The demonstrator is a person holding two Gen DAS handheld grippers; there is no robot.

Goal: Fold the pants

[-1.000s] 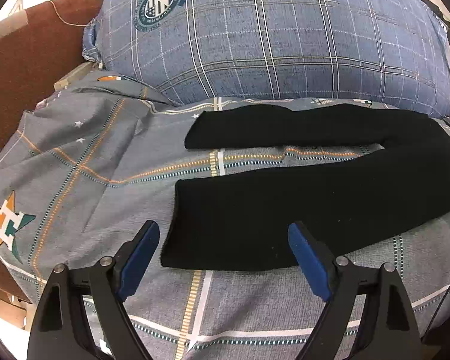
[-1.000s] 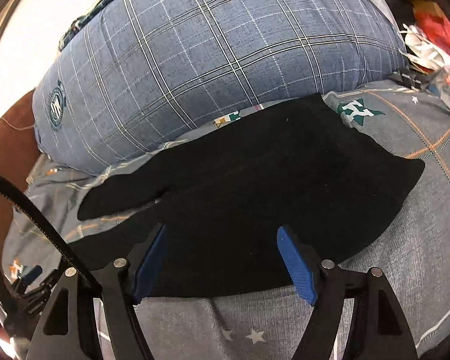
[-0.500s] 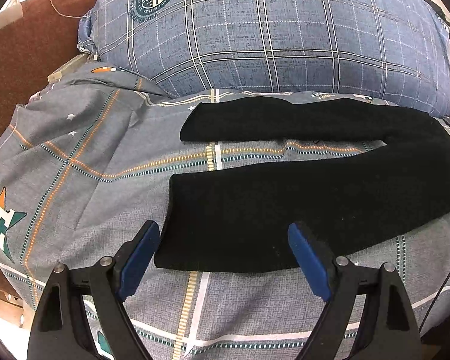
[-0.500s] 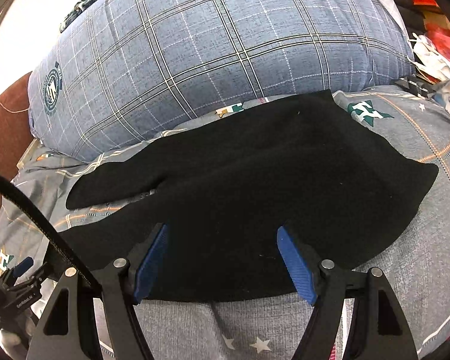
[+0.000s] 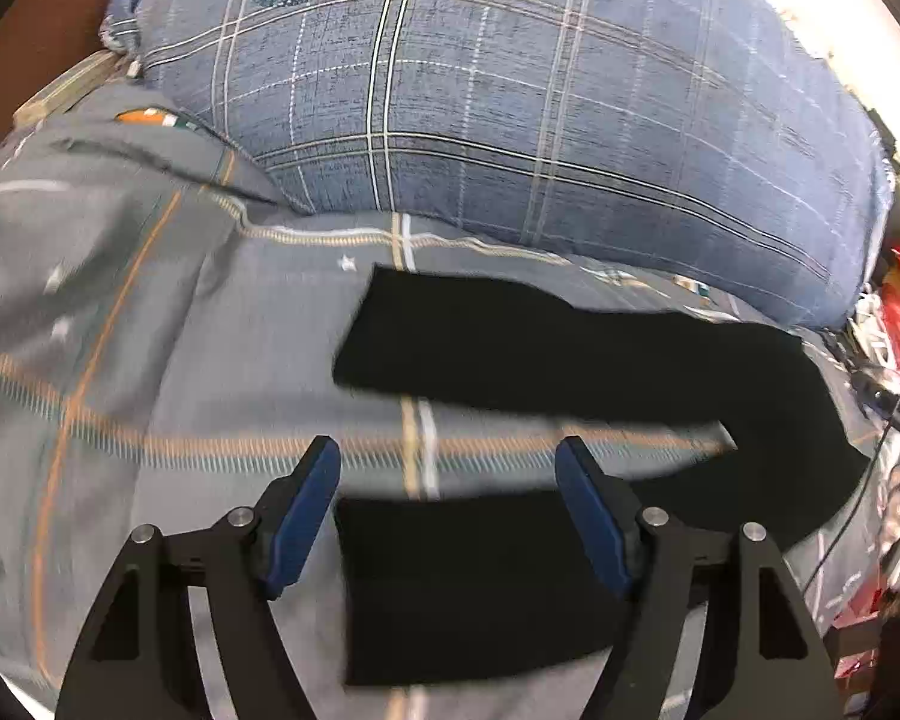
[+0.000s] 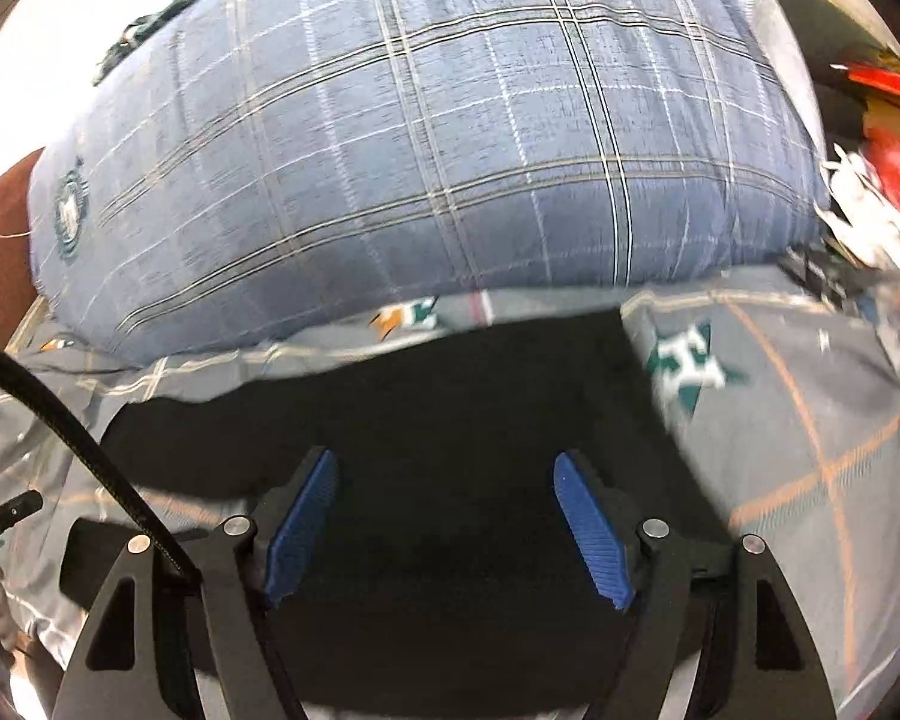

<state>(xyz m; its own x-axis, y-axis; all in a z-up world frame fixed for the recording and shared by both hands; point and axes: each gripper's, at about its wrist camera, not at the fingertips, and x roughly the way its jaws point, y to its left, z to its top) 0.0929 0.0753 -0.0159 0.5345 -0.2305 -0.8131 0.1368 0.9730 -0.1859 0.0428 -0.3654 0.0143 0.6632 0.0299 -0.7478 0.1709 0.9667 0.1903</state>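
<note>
The black pants (image 5: 570, 360) are laid flat on the grey patterned bed sheet (image 5: 150, 360), just in front of the large blue plaid pillow (image 5: 510, 120), which is taken here as the landmark. In the left wrist view the two legs are seen spread apart, with a strip of sheet between them: the far leg lies nearer the pillow, the near leg further from it, its cuff end directly under the left tongs (image 5: 447, 501). These tongs are held wide apart and nothing is gripped; whether the blue pads (image 5: 306, 516) touch the cloth cannot be told. In the right wrist view the right tongs (image 6: 444, 510) are likewise spread and empty, poised over the broad waist part of the pants (image 6: 450, 420), whose far edge lies close to the foot of the pillow. Both views are blurred. The step in hand is judged to be the taking hold of the near leg and the waist edge, so that one leg can be laid over the other. Several failures can be foreseen: the sheet may be pinched together with the thin cloth if the pads are pressed too deep; only the upper layer may be caught, so that the leg opens when lifted; and if the two ends are raised unevenly, the limp fabric may sag and the fold may be set down crooked.
</note>
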